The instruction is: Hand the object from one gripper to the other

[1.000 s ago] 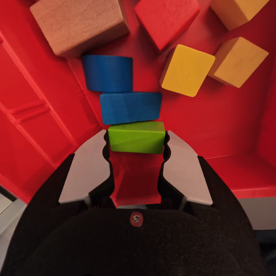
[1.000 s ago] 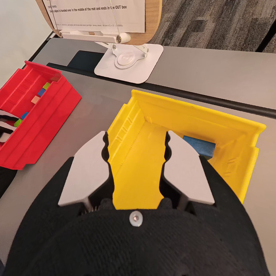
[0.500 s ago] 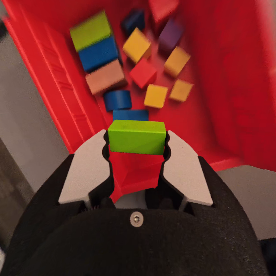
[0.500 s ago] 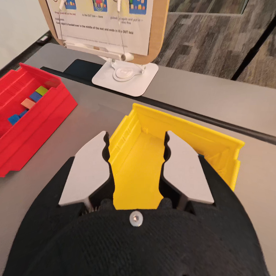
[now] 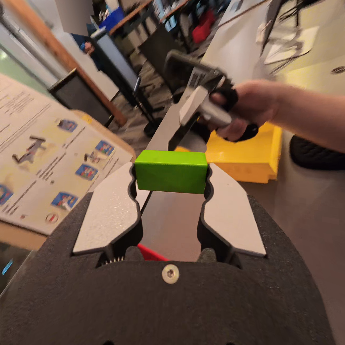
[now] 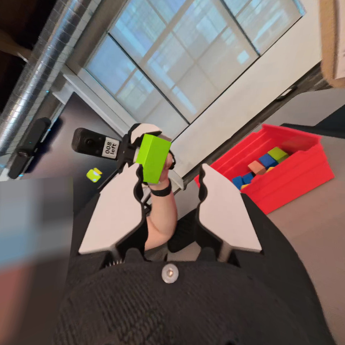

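My left gripper [image 5: 170,172] is shut on a green block [image 5: 170,172], gripped at its two short ends and held in the air above the grey table [image 5: 280,214]. In the right wrist view the same green block [image 6: 153,158] shows upright in the left gripper [image 6: 149,145], just beyond my left fingertip. My right gripper [image 6: 169,172] is open and empty, its fingers pointing at the block. In the left wrist view the right gripper [image 5: 194,110] shows farther off, held by a hand [image 5: 252,110] above the yellow bin.
A red bin [image 6: 291,179] with several coloured blocks sits on the table at the right of the right wrist view. A yellow bin [image 5: 248,156] lies behind the green block. An instruction board [image 5: 46,149] on a wooden stand is at the left.
My left gripper lifted the green block out of the red bin and swung toward the right gripper. My right gripper turned away from the yellow bin to face the block.
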Tool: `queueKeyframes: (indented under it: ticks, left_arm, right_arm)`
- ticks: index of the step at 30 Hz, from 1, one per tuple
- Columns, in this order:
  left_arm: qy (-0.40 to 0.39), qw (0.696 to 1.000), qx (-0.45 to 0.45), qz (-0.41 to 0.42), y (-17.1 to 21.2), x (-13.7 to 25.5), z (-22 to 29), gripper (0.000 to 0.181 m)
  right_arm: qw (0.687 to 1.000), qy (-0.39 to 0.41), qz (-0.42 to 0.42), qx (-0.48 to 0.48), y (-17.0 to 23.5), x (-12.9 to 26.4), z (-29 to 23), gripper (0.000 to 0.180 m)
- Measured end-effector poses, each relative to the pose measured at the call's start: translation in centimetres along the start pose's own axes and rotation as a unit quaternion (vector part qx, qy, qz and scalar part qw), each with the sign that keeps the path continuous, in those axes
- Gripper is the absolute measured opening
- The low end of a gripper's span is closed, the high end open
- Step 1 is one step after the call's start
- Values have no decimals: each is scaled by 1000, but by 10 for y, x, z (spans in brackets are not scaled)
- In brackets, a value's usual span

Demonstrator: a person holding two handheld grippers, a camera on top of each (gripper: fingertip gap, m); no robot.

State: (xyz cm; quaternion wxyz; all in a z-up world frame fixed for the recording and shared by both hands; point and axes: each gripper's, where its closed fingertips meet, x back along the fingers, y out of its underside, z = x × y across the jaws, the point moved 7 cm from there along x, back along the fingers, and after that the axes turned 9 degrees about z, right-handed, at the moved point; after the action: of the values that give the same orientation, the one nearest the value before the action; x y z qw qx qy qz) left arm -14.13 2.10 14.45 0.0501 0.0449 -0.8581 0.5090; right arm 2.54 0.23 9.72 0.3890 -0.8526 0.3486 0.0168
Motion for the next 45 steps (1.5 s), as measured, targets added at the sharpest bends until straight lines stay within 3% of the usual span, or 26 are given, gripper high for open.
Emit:
queueKeyframes:
  ticks: [6, 9, 11, 14, 19, 22, 24, 26, 28, 31, 33, 41, 45]
  left_arm:
    - [3, 997, -53, 56, -6, -10, 14, 71]
    - [12, 996, -73, 45, 1, -14, 20, 71]
    - [25, 996, -68, 46, 4, -15, 22, 71]
    - [39, 996, -52, 58, 6, -15, 21, 71]
    - [30, 998, -26, 48, 14, -13, 17, 77]
    - [37, 998, 7, 56, 9, -2, 12, 73]
    - [37, 997, 15, 61, 7, 6, 9, 69]
    - [38, 997, 18, 69, 5, 13, 8, 65]
    - [38, 996, 20, 73, 5, 17, 6, 64]
    - [31, 997, 22, 71, 5, 22, 1, 64]
    - [25, 997, 24, 76, 5, 27, -3, 64]
    - [10, 995, 25, 96, 1, 42, -11, 61]
    - [3, 995, 21, 101, 0, 48, -14, 59]
  right_arm:
    - [988, -114, -42, -96, 19, -17, -11, 52]
    - [984, -121, -59, -114, 28, -24, -6, 51]
    - [979, -149, -63, -123, 32, -26, -6, 33]
    - [977, -156, -67, -128, 33, -27, -4, 33]
    - [992, -92, -76, -31, 13, -2, -10, 33]
    - [986, 42, -81, 139, -18, 53, -23, 33]
    - [948, 169, -85, 255, -33, 101, -22, 33]
    - [900, 290, -105, 309, -40, 138, -8, 33]
    - [844, 372, -179, 343, -34, 158, 13, 33]
    - [735, 450, -337, 379, -15, 171, 50, 33]
    - [686, 460, -417, 380, -8, 175, 75, 33]
    - [562, 390, -603, 410, -1, 191, 140, 33]
    - [540, 375, -644, 391, -1, 199, 154, 34]
